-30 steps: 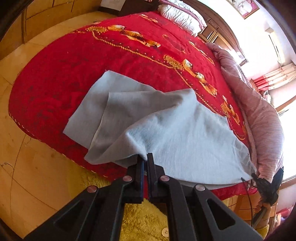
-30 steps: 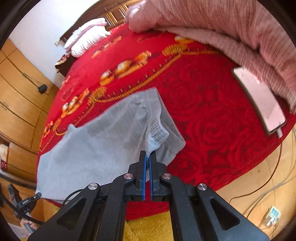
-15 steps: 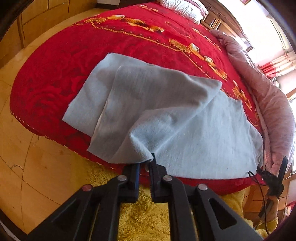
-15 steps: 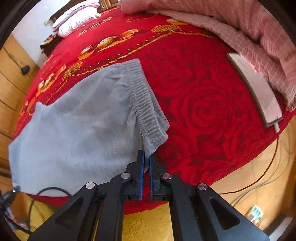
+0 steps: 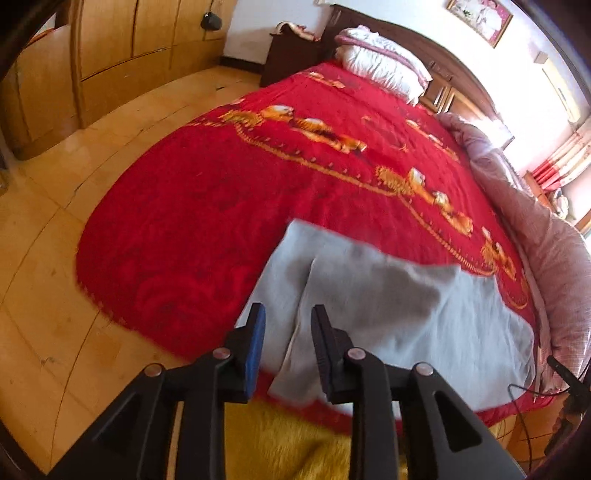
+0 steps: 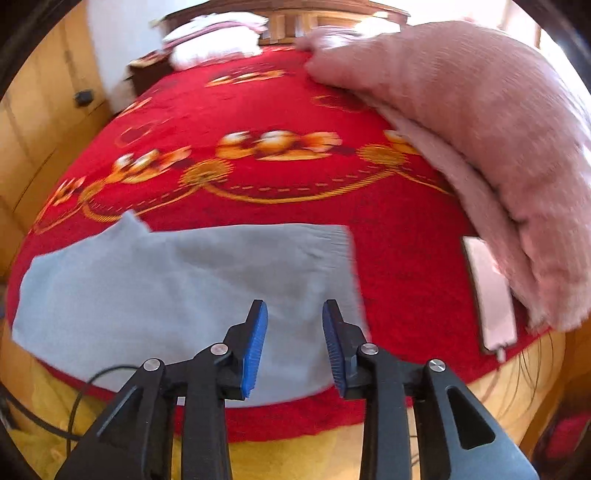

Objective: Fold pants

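Now both grippers free: left gripper (image 5: 287, 325) jaws wide apart, holding nothing; right gripper (image 6: 294, 321) same. Grey knit pants (image 6: 192, 273) lie folded lengthwise on red patterned bedspread (image 5: 221, 192), near edge. Next, likely: regrip ends, fold across.

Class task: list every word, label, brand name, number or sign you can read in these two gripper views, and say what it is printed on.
None can be read.
Framed picture on the wall: too small and blurred to tell if it has writing.
Grey pants, red bedspread, phone: no text visible.
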The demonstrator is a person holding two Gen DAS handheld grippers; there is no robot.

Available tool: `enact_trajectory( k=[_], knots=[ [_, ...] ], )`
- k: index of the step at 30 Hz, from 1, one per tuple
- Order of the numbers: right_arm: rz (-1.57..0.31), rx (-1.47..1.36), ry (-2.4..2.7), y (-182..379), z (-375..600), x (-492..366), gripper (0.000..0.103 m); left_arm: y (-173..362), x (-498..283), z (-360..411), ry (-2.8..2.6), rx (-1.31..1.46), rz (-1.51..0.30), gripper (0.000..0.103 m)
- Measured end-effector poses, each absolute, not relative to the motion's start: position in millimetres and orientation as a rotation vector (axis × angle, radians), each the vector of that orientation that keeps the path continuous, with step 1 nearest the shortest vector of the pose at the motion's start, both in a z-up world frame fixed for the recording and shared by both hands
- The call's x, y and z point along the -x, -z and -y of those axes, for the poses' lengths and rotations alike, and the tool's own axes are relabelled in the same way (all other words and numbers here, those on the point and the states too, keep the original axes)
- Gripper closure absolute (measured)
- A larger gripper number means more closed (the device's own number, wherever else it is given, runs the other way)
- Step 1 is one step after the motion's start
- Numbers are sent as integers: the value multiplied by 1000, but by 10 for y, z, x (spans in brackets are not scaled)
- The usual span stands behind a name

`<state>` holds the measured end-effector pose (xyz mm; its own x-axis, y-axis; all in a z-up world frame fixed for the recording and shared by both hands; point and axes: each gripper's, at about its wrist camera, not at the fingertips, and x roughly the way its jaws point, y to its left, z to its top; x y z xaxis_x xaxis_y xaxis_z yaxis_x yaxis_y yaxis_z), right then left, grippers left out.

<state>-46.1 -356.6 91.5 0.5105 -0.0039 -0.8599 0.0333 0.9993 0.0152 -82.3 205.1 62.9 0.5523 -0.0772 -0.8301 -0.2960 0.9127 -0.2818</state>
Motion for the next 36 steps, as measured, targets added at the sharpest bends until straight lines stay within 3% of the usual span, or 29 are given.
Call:
enact_trajectory(
  k=[2, 8, 17, 28, 29, 31, 32, 36],
  knots=[
    [-1076, -23, -36, -824, 3380, 371, 70, -547, 669, -2043, -119, 420, -997, 67],
    [-1126, 9, -115, -578, 2981, 273, 70, -244, 334, -1916, -74, 369, -1079, 67],
    [-1187, -95, -108, -195, 2900, 211, 70, -241, 272, -1773, -17, 334, -1045, 63],
    [-1156, -139, -112, -119, 2894, 243, 55, -148, 168, -1708, -67, 330, -1043, 64],
    [-1150, -135, -114, -115, 2878, 249, 52, -149, 172, -1683, -74, 319, -1039, 67],
    [-1142, -123, -115, -108, 2847, 251, 50, -144, 185, -1633, -78, 295, -1037, 93],
    [-1139, -114, -114, -106, 2830, 252, 49, -154, 193, -1611, -66, 295, -1033, 98],
    [-1141, -99, -107, -114, 2809, 244, 48, -369, 265, -1516, -81, 203, -963, 99]
  ],
)
